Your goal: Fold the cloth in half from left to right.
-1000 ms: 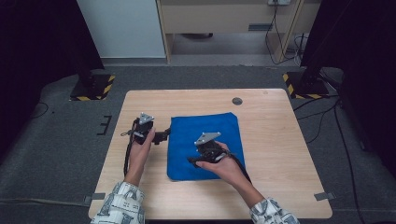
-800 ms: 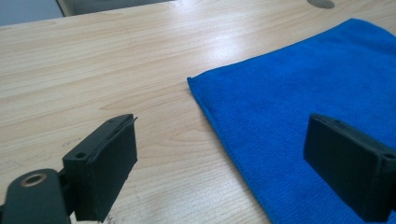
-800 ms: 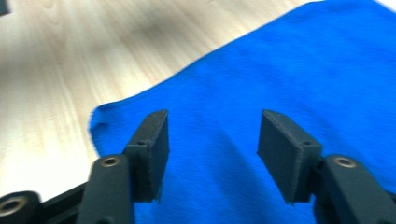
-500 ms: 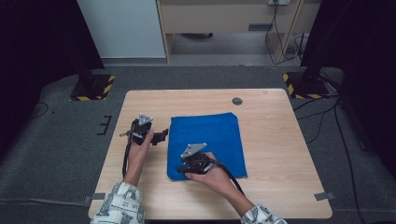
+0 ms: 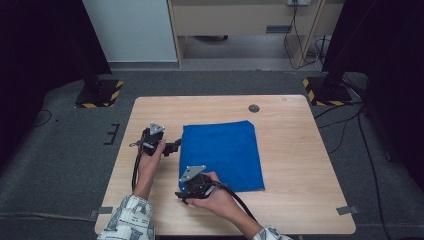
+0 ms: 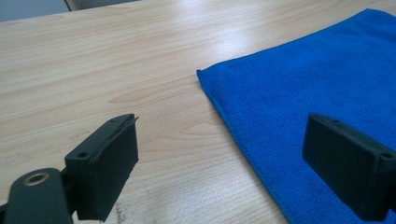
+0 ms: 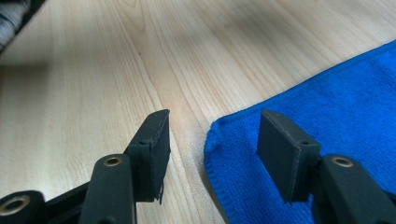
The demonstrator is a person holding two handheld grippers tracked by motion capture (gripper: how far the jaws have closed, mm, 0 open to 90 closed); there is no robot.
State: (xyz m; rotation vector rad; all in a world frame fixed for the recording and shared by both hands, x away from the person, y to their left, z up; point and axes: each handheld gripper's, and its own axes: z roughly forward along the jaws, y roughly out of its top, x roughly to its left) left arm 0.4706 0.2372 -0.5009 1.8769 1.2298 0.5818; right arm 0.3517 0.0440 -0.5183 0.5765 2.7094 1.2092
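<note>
A blue cloth (image 5: 222, 155) lies flat on the wooden table (image 5: 300, 145). My left gripper (image 5: 175, 147) rests on the table by the cloth's left edge. In the left gripper view its jaws stand wide open (image 6: 224, 163) with nothing between them, the right one over the cloth (image 6: 327, 79), whose far left corner lies ahead. My right gripper (image 5: 181, 196) is at the cloth's near left corner. Its jaws (image 7: 215, 123) have just been opening; that corner of the cloth (image 7: 327, 107) lies between them and the pads do not press on it.
A small dark round insert (image 5: 254, 108) sits in the tabletop near the far edge. Bare wood runs to the right of the cloth and along the front edge. Cables trail from both grippers toward the person.
My right gripper has moved left and nearer to the person, from over the cloth's middle to its near left corner. The left gripper has stayed put.
</note>
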